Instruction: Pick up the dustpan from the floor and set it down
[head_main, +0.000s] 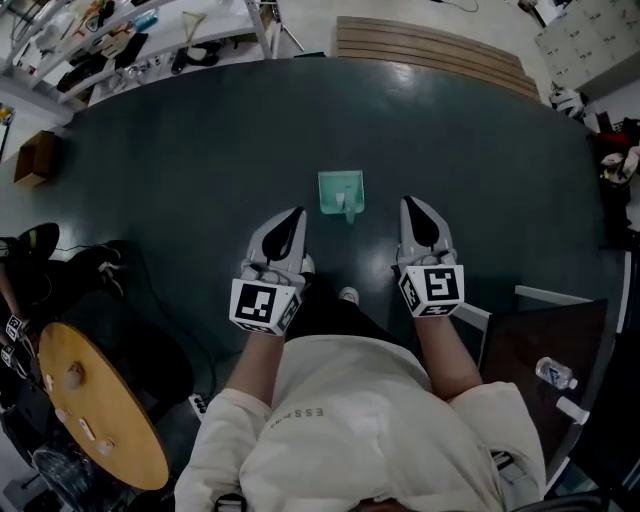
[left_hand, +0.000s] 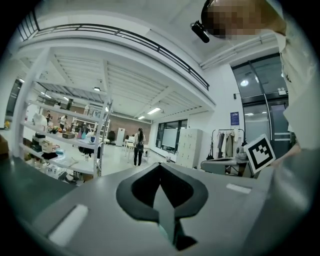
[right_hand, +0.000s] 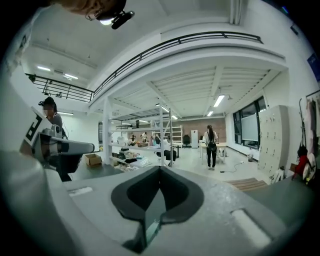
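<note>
A small green dustpan (head_main: 341, 193) lies flat on the dark floor (head_main: 200, 150), in front of the person's feet in the head view. Both grippers are held up in front of the person's chest and point forward, well above the floor and apart from the dustpan. The left gripper (head_main: 296, 214) sits to the dustpan's lower left, and its jaws meet along a seam (left_hand: 160, 200) with nothing held. The right gripper (head_main: 413, 204) sits to the dustpan's lower right. Its jaws are likewise closed together (right_hand: 154, 200) and empty.
A round wooden tabletop (head_main: 95, 400) is at the lower left, with dark gear and cables beside it. A cardboard box (head_main: 35, 157) stands far left and shelving (head_main: 120, 40) at the top left. Wooden slats (head_main: 430, 45) lie beyond the floor. A dark table with a water bottle (head_main: 555, 373) is at the right.
</note>
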